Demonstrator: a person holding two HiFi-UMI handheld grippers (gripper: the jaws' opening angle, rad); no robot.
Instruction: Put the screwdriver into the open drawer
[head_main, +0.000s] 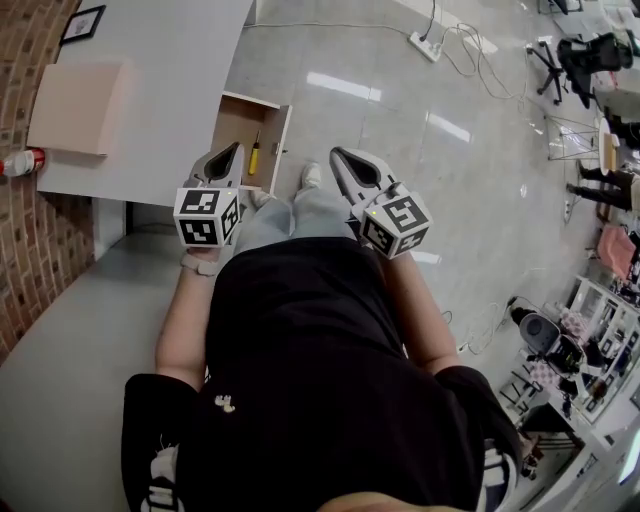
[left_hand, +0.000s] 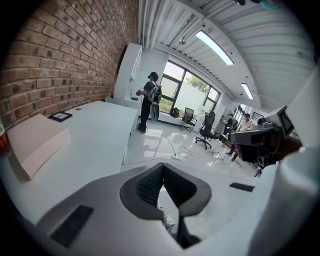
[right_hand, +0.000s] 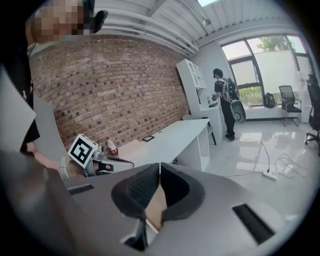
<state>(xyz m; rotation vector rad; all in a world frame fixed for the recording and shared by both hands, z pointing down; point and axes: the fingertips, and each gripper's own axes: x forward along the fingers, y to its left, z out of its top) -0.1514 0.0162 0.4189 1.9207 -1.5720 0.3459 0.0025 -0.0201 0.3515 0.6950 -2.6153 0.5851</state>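
Observation:
The screwdriver (head_main: 254, 157), with a yellow handle and a dark shaft, lies inside the open wooden drawer (head_main: 233, 125) under the white desk (head_main: 160, 70). My left gripper (head_main: 236, 148) hangs just left of the drawer's near end, jaws closed together with nothing between them. My right gripper (head_main: 336, 153) is held to the right of the drawer over the floor, also shut and empty. In the left gripper view the closed jaw tips (left_hand: 161, 165) point along the desk (left_hand: 95, 135). In the right gripper view the jaw tips (right_hand: 159, 165) meet, with the drawer's wood (right_hand: 157, 206) showing behind them.
On the desk lie a beige flat box (head_main: 78, 108), a small framed picture (head_main: 82, 23) and a red bottle (head_main: 20, 162) against the brick wall. A power strip (head_main: 425, 46) with cables lies on the glossy floor. A person (left_hand: 149, 101) stands far off by the windows.

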